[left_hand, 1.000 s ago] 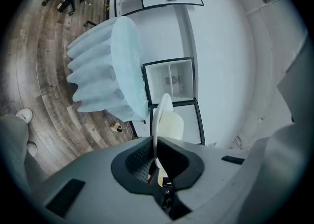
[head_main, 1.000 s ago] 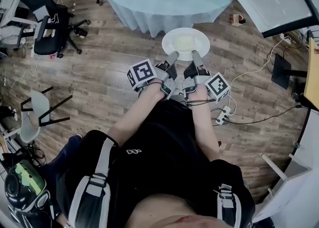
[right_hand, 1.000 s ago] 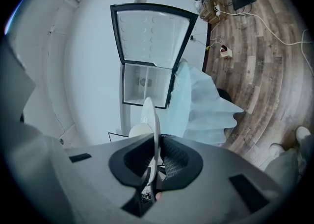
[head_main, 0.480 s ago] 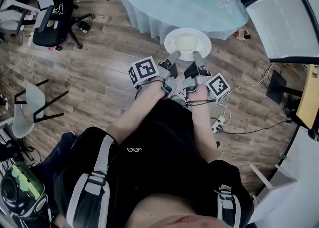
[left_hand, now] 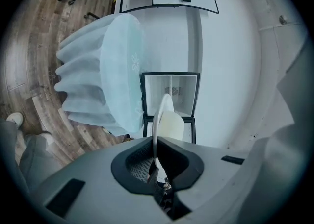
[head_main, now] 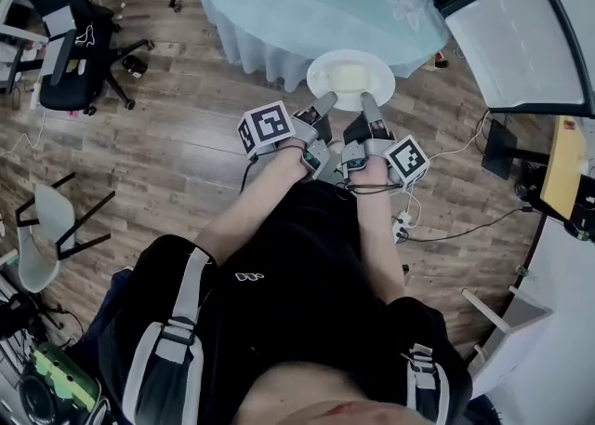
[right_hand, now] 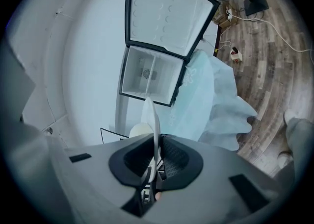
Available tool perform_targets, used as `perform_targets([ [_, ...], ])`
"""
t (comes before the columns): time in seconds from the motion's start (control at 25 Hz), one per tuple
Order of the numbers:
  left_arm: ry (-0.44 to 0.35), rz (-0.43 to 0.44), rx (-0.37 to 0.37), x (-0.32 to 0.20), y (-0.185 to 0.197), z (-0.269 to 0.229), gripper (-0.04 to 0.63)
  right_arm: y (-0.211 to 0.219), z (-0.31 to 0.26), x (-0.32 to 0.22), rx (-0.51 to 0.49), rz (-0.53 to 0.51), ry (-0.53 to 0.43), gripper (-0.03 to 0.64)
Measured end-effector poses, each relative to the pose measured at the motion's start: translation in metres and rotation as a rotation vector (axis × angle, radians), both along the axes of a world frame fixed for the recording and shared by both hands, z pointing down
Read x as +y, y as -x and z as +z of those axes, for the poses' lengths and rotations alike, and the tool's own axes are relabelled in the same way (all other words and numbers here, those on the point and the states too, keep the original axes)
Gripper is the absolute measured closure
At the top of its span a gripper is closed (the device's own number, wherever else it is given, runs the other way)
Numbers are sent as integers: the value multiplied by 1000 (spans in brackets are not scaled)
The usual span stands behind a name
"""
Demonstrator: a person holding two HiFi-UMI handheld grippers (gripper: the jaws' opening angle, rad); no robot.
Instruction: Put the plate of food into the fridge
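- Head view: the round white ceramic plate [head_main: 350,79] of pale food is held up near the round blue-clothed table [head_main: 307,5]. The left gripper [head_main: 325,102] and right gripper [head_main: 369,105] each pinch its near rim (2 grips).
- Left gripper view: the jaws clamp the rim edge-on. The open white fridge [left_hand: 170,98] stands far ahead, its compartment apparently bare.
- Right gripper view: the same pinch on the rim. The pickup looks done; carrying and placing remain.

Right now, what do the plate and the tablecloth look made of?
Plate: looks like glazed ceramic or melamine, white and smooth with a thin stiff rim; can't tell which. Tablecloth: thin pale blue fabric, matte, hanging in soft folds, with a faint flower pattern.
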State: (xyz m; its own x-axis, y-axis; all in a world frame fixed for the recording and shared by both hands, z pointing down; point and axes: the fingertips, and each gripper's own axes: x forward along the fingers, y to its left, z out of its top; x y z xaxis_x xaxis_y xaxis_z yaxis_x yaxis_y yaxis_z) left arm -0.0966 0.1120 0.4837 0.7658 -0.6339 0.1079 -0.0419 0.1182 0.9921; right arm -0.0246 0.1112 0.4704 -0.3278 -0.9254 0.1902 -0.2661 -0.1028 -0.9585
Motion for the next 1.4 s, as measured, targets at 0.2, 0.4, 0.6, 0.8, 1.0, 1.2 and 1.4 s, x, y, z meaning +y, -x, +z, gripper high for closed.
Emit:
perform_targets([
  [0.2,-19,47,-20,-9,-11,3,574,-14,10,-5,-9,38,4,578],
  [0.4,-5,-35,-37,-35,3,6,572,1,12,-37,5,-58,10,577],
  [0.6,0,-104,-37,-69,10,1,571,10,4,-76,-33,-115,-10,577],
  [0.8,47,-108,-62,-87,-5,16,572,-6,23,-94,-63,-126,38,575],
  [1.0,76,-116,-93,-121,-29,25,572,-29,34,-128,-90,-134,67,575],
  [1.2,95,-85,-117,-153,-75,37,572,-76,47,-158,-111,-102,95,575],
  [1.4,122,-36,-122,-176,-127,46,571,-127,56,-179,-112,-57,120,575],
])
